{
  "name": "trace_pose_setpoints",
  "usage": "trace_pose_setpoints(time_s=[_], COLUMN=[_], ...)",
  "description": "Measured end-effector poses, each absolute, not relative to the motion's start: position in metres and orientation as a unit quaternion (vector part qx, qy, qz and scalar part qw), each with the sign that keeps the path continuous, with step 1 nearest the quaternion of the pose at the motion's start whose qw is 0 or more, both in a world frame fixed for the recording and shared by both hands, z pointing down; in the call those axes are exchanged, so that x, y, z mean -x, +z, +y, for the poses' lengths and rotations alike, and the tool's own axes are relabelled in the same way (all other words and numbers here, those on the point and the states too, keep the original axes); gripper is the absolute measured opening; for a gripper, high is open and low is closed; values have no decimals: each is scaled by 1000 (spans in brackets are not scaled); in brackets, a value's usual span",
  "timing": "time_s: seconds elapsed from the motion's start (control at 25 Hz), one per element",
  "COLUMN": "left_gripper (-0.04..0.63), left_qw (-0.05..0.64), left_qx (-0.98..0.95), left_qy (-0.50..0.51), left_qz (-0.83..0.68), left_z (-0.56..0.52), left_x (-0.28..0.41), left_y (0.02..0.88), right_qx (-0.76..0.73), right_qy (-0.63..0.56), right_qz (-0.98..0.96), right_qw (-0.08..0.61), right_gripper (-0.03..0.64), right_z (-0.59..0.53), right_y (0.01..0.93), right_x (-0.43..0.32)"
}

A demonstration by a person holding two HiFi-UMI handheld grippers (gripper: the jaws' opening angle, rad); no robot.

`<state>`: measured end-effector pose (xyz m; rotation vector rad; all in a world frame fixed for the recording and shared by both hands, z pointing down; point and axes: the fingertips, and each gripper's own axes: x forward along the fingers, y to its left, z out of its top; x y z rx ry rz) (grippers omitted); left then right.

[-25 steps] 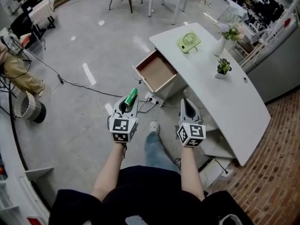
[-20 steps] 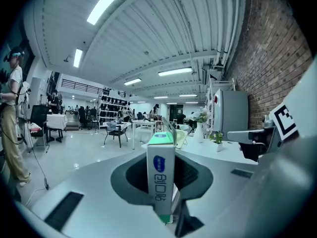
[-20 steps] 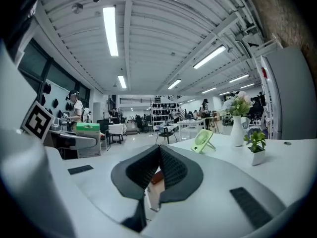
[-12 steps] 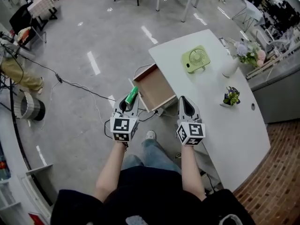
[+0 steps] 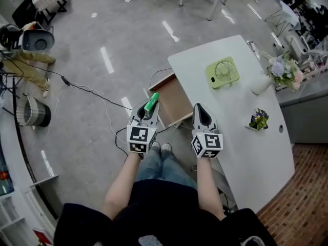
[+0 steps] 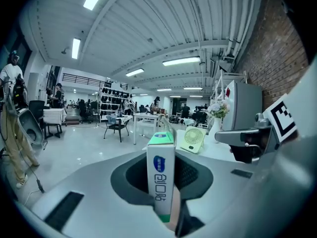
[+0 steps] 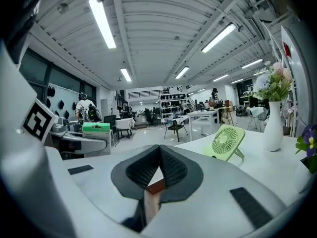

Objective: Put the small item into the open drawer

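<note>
right now our left tongs (image 5: 147,109) grip the small green-topped box (image 5: 151,102) upright, mid-frame in head view, at the left edge of the open drawer (image 5: 177,102). right tongs (image 5: 200,113) closed w/ nothing in them, by the desk (image 5: 246,106) edge; fan (image 5: 223,73) upper right.

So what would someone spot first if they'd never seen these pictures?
Probably the little green-topped box, pinched in the left claw right in front of the person, beside the open wooden drawer that sticks out of the white desk. After that, the lime-green fan sitting on the desk top, and the right claw, shut and empty, next to the left one.
</note>
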<state>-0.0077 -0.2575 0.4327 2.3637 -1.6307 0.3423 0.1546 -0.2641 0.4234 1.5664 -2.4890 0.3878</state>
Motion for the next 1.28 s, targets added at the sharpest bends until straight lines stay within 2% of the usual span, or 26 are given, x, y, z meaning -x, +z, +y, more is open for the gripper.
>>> trace_pose_setpoints(time_s=[0.28, 0.6, 1.04, 1.28], left_gripper=[91, 91, 91, 91], left_qw=[152, 192, 286, 348], left_qx=[-818, -818, -797, -780], left_qy=[132, 148, 174, 190], left_qz=[-539, -522, -503, -484], left_z=[-293, -337, -360, -373], left_x=[5, -10, -35, -49], left_y=[463, 542, 678, 732], right_qx=[-539, -565, -592, -606], right_qy=[145, 170, 227, 247], right_qz=[-823, -800, -760, -741], right_qw=[100, 110, 144, 151], right_gripper=[2, 2, 2, 2], right_z=[-291, -319, -323, -332], right_y=[445, 519, 650, 687], right_x=[-136, -125, -113, -121])
